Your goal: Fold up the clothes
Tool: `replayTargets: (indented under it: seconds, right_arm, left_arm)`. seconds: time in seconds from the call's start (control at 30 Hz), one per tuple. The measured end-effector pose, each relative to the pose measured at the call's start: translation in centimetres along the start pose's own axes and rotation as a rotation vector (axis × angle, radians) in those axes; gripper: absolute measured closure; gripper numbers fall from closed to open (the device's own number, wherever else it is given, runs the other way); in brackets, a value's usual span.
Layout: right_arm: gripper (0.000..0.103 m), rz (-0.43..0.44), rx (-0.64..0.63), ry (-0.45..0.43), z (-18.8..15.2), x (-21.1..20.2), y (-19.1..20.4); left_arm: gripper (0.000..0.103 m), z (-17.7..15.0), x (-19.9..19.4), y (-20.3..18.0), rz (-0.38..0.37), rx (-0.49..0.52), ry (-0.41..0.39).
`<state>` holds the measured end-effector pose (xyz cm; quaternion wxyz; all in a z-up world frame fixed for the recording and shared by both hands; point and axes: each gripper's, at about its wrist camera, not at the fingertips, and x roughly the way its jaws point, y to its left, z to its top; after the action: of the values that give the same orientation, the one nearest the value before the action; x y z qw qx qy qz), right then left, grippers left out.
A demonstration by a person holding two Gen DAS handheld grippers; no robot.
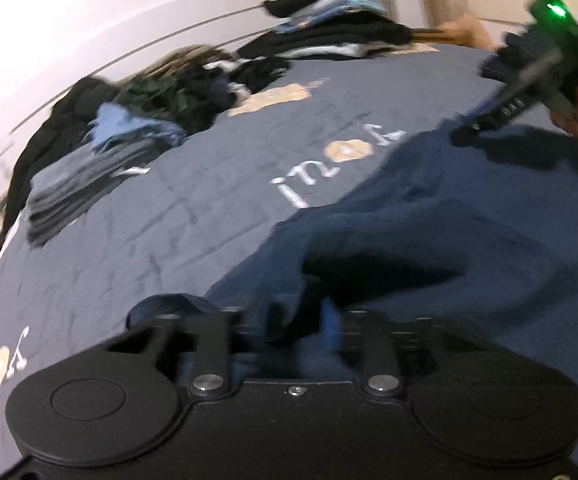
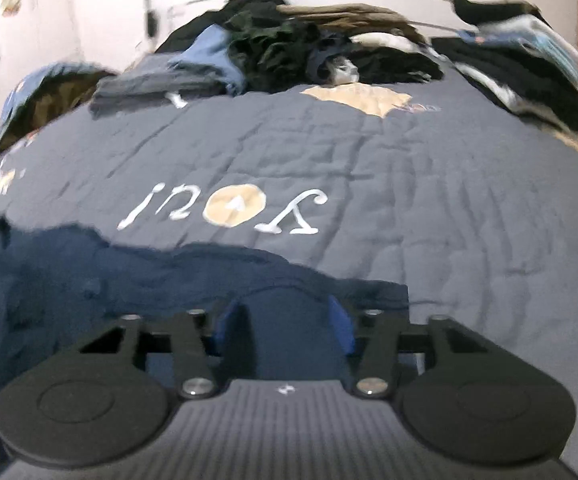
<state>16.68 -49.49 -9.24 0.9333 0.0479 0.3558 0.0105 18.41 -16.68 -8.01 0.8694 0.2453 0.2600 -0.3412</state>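
Observation:
A dark navy garment [image 1: 429, 232] lies spread on the blue bedspread [image 1: 149, 216]. My left gripper [image 1: 297, 320] is low over the garment's near edge, with cloth bunched between its fingers; it looks shut on the fabric. My right gripper shows in the left wrist view [image 1: 469, 128] at the garment's far right corner, held by a hand. In the right wrist view the right gripper [image 2: 285, 316] has its blue pads [image 2: 225, 324] apart, with the garment's edge [image 2: 129, 276] lying between and under them.
The bedspread [image 2: 409, 184] bears white lettering and a tan patch [image 2: 233, 208]. Folded grey clothes [image 1: 73, 188] and a heap of dark and light blue clothes [image 2: 289, 48] lie along the far side, by the white wall. More stacked clothes [image 1: 329, 28] sit at the back.

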Motion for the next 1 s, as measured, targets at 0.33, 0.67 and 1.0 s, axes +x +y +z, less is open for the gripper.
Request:
replayTargets:
  seconds: [0.33, 0.67, 1.0]
  right_arm:
    - [0.101, 0.016, 0.158, -0.154, 1.8, -2.4, -2.0]
    - [0.089, -0.030, 0.174, -0.091, 1.7, -0.4, -3.3]
    - [0.058, -0.084, 0.187, -0.117, 2.4, -3.6, -6.6]
  left_arm:
    - [0.101, 3.2, -0.3, 2.8, 0.075, -0.013, -0.035]
    - [0.058, 2.0, 2.6, 4.9, 0.163, -0.068, 0.091]
    - [0.053, -3.1, -4.2, 10.5, 0.241, -0.592, -0.023]
